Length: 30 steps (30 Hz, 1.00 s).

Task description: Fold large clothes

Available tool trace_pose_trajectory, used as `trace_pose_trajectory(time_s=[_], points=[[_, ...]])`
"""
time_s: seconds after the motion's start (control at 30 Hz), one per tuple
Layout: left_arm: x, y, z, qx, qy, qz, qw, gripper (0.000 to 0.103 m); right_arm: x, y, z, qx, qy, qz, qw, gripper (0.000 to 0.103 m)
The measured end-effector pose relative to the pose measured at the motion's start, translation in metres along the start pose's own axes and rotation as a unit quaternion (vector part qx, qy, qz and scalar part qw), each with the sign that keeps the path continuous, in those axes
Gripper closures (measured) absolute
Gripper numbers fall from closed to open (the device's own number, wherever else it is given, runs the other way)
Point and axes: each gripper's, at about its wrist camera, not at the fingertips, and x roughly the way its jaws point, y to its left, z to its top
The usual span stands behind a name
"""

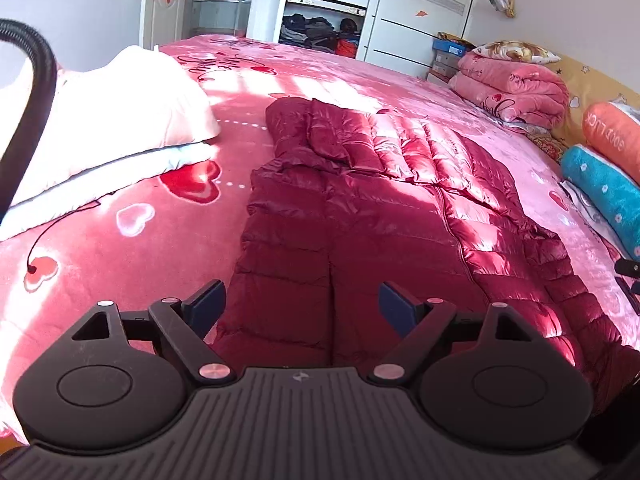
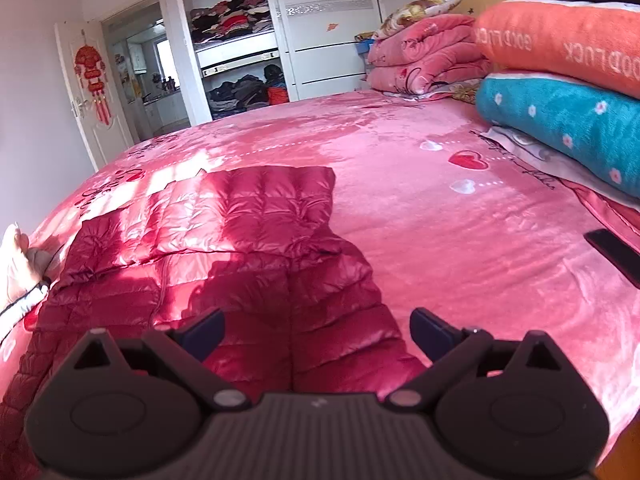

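A dark red quilted down coat lies spread on the pink heart-print bed cover, partly folded, with a sleeve laid across its upper part. It also shows in the right wrist view. My left gripper is open and empty, just above the coat's near end. My right gripper is open and empty, above the coat's near right edge, with the pink cover to its right.
A white folded garment lies at the left of the bed. Folded pink quilts, an orange roll and a teal roll are stacked at the right. A black flat object lies near the right edge. A wardrobe stands behind.
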Motion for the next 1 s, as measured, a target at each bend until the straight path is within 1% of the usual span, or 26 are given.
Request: trace_pose_trajectory(time_s=[0.07, 0.2, 0.23, 0.3, 0.4, 0.5, 0.57, 0.7, 0.8, 0.87, 1.0], points=[[0.000, 0.008, -0.001, -0.008, 0.011, -0.004, 0.9999, 0.000, -0.007, -0.016, 0.001, 0.023, 0.007, -0.007, 1.000, 0.004], [0.008, 0.022, -0.008, -0.032, 0.038, -0.007, 0.9988, 0.000, -0.009, -0.050, -0.003, 0.080, 0.054, -0.008, 0.995, 0.007], [0.011, 0.025, -0.010, -0.037, 0.044, -0.009, 0.9983, 0.000, -0.009, -0.056, -0.003, 0.089, 0.063, -0.006, 0.994, 0.008], [0.018, 0.028, -0.015, -0.044, 0.056, -0.002, 0.9975, 0.000, -0.006, -0.064, -0.008, 0.104, 0.090, 0.012, 0.990, 0.009], [0.029, 0.033, -0.021, -0.040, 0.072, 0.005, 0.9966, 0.000, 0.005, -0.066, -0.012, 0.114, 0.133, 0.015, 0.984, 0.014], [0.038, 0.039, -0.024, -0.045, 0.089, 0.002, 0.9950, 0.000, 0.020, -0.063, -0.017, 0.112, 0.190, 0.022, 0.975, 0.014], [0.043, 0.042, -0.027, -0.053, 0.099, -0.005, 0.9937, 0.000, 0.026, -0.061, -0.019, 0.110, 0.214, 0.015, 0.970, 0.015], [0.050, 0.041, -0.033, -0.048, 0.113, -0.016, 0.9923, 0.000, 0.035, -0.059, -0.025, 0.105, 0.263, 0.044, 0.958, 0.016], [0.054, 0.039, -0.036, -0.041, 0.117, -0.021, 0.9921, 0.000, 0.035, -0.062, -0.027, 0.112, 0.269, 0.054, 0.955, 0.023], [0.055, 0.037, -0.038, -0.036, 0.121, -0.028, 0.9916, 0.000, 0.038, -0.064, -0.028, 0.121, 0.282, 0.070, 0.949, 0.033], [0.056, 0.031, -0.042, -0.028, 0.130, -0.048, 0.9900, 0.000, 0.040, -0.061, -0.031, 0.118, 0.299, 0.093, 0.942, 0.043]])
